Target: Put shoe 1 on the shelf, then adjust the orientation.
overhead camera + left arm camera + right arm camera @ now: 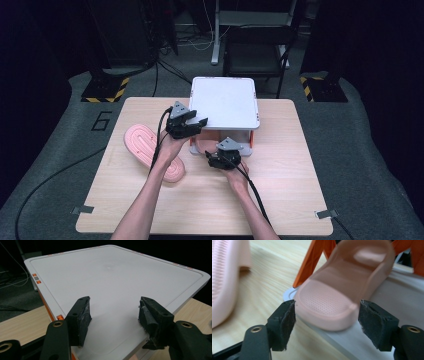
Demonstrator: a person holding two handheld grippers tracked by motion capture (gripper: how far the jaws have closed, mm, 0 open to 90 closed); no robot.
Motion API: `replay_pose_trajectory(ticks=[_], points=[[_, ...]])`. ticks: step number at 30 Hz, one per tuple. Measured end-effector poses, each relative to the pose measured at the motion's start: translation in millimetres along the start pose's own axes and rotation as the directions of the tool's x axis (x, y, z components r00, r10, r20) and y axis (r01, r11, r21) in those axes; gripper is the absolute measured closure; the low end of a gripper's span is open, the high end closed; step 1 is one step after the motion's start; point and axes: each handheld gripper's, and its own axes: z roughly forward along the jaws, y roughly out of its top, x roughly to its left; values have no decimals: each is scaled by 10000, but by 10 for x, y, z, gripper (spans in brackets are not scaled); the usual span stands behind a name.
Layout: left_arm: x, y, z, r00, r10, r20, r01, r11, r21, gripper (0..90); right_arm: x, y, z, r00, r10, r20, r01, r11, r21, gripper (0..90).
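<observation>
Here, high view: left tool (192, 121) rests at edge of white two-tier plastic rack with orange legs (225, 102); second pink slide (150, 150) lies on wooden worktop (280, 190).
Left tool view: jaws wide, empty, above rack top (112, 277).
Right tool view: right tool (325, 323) wide, unclosed, flanking heel of pink rubber slide sandal (342, 290) on lower shelf (387, 300). Likely next: close, steer between orange legs (308, 263).

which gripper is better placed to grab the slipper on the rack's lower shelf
Right. The right gripper faces the slipper, its open jaws flanking the heel end without pressing it. The left gripper hangs open over the rack's white top, away from that slipper.
</observation>
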Motion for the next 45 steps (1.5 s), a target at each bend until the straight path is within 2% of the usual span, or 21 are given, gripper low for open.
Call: replay_pose_trajectory(ticks=[6,8,10,11,12,14,16,17,18,19,22,25,27,32,35,36,39,41,43,44,45], points=[[-17,-18,-7,9999,-64,-83,64,9999,-83,421,-102,-6,-420,9991,-390,151,397,9979,-521,205],[-24,-43,-7,9991,-213,-372,199,9992,-351,364,-210,-36,-706,9984,-435,371,461,9961,-748,198],[-17,-54,-12,9988,-223,-435,199,9983,-549,311,-260,-53,-796,9984,-387,419,423,9952,-886,196],[-25,-76,-58,9987,-257,-434,229,9978,-630,286,-355,-90,-969,9992,150,372,-111,9946,-1033,192],[-25,-76,-58,9987,-257,-434,229,9978,-630,278,-355,-90,-969,9992,150,372,-111,9946,-1033,192],[-48,-119,-206,9995,-111,-301,80,9945,-1042,265,-465,-179,-1183,9978,339,576,-270,9927,-1176,192],[-56,-138,-279,9996,-134,-231,106,9926,-1206,249,-493,-218,-1247,9973,342,648,-265,9929,-1159,192],[-64,-188,-443,9999,-96,-130,77,9896,-1434,221,-546,-307,-1365,9963,370,772,-279,9930,-1151,191],[-64,-188,-443,9999,-96,-130,77,9896,-1434,211,-546,-307,-1365,9963,370,772,-279,9930,-1151,191],[-57,-261,-598,9998,-47,-196,17,9884,-1522,201,-595,-399,-1474,9942,421,986,-309,9931,-1131,188],[-28,-366,-778,9996,-88,-268,49,9895,-1445,195,-649,-496,-1585,9907,604,1221,-451,9912,-1247,185],[44,-578,-1051,9974,-160,-704,55,9892,-1464,185,-715,-633,-1720,9838,933,1532,-720,9877,-1391,179],[65,-642,-1118,9965,-134,-827,17,9901,-1406,183,-734,-662,-1745,9824,1016,1566,-786,9861,-1462,179],[158,-967,-1444,9865,-246,-1619,58,9932,-1159,177,-859,-754,-1842,9695,1635,1826,-1274,9726,-1947,180],[252,-1186,-1643,9753,-770,-2072,485,9891,-1393,177,-888,-777,-1855,9657,1752,1915,-1385,9719,-1904,182],[252,-1186,-1643,9753,-770,-2072,485,9891,-1393,177,-888,-777,-1855,9657,1752,1915,-1385,9719,-1904,182],[347,-1305,-1773,9636,-1231,-2374,883,9844,-1521,177,-871,-794,-1837,9639,1776,1981,-1378,9702,-1993,186],[358,-1338,-1794,9617,-1311,-2407,954,9834,-1543,177,-864,-791,-1839,9649,1770,1940,-1401,9717,-1901,187],[377,-1406,-1820,9540,-1451,-2623,1098,9834,-1448,177,-854,-789,-1832,9660,1681,1965,-1307,9730,-1901,189],[400,-1475,-1817,9455,-1645,-2810,1297,9818,-1385,178,-850,-790,-1826,9647,1724,1989,-1343,9723,-1913,191],[400,-1475,-1817,9455,-1645,-2810,1297,9818,-1385,177,-850,-790,-1826,9647,1724,1989,-1343,9723,-1913,191]])
